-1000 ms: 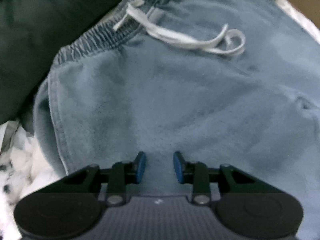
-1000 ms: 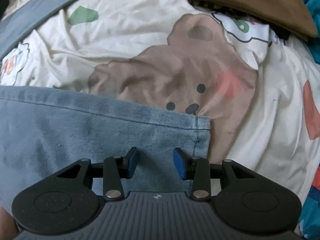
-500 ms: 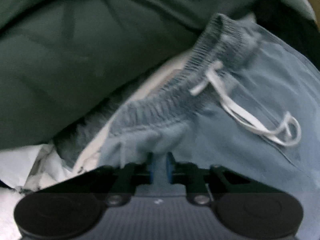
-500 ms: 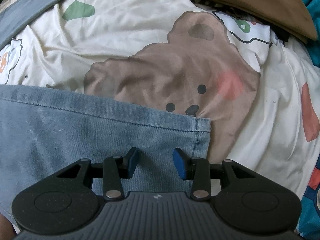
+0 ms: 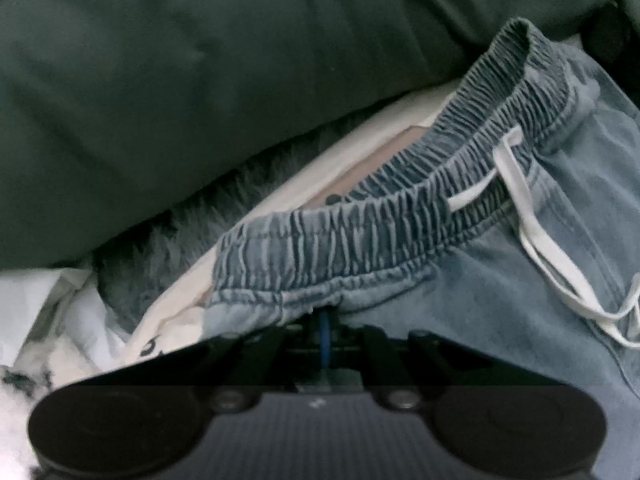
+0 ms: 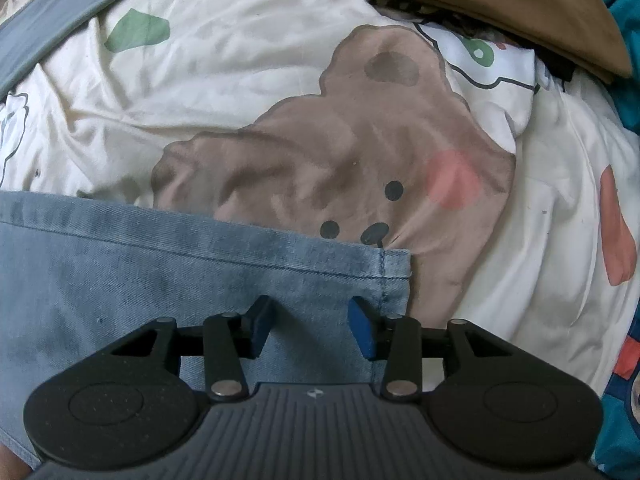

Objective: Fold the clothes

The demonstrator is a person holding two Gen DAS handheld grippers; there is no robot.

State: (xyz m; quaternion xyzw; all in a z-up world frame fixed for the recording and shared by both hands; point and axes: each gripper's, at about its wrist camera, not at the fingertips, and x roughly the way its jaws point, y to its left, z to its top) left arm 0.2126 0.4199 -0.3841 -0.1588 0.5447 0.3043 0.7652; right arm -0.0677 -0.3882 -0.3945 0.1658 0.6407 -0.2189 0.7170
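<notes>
Pinching the jeans (image 5: 500,300) below the waistband (image 5: 360,240) at 12 o'clock, left gripper (image 5: 326,328) is clamped (right gripper (image 6: 310,326) half-open, widening, over the hem (image 6: 280,256)).

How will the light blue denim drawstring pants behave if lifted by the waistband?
Light blue denim drawstring pants: probably floppy, since the elastic waistband already buckles where the left gripper pinches it. The loose white drawstring would likely dangle. The flat leg hem would likely trail.

Cream bear-print bedsheet (image 6: 248,80), blue denim trousers (image 6: 120,272) on it, brown cloth (image 6: 500,4) at far edge
</notes>
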